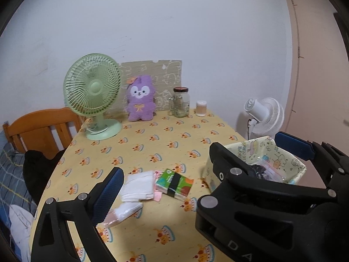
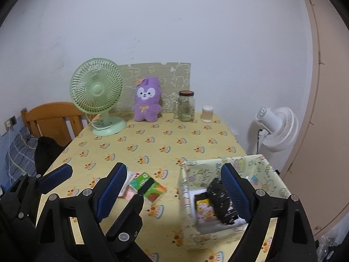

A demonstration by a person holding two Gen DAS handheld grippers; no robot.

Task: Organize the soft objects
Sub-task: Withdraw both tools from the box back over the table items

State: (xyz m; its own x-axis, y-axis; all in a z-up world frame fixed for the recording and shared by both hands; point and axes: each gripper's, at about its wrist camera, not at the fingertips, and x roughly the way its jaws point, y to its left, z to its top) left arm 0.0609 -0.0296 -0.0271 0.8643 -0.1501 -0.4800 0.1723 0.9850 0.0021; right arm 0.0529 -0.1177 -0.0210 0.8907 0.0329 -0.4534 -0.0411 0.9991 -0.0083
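Partly done: box (image 2: 229, 198) already holds a few soft items, tissue pack (image 2: 147, 187) and white cloths (image 1: 137, 186) remain on surface (image 1: 152, 144); both grippers' jaws wide, empty.

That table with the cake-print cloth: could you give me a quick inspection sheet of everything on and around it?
Surface: table under yellow cake-print cloth.
Job's things: white folded cloths, green tissue pack and a pink item on the cloth; patterned box holds a black item and a printed packet.
Clutter: green fan, purple plush, glass jar, small cup.
Grippers: left gripper open; right gripper open, fingers empty.
Cables: fan cord.
Surroundings: white fan, wooden headboard, door.
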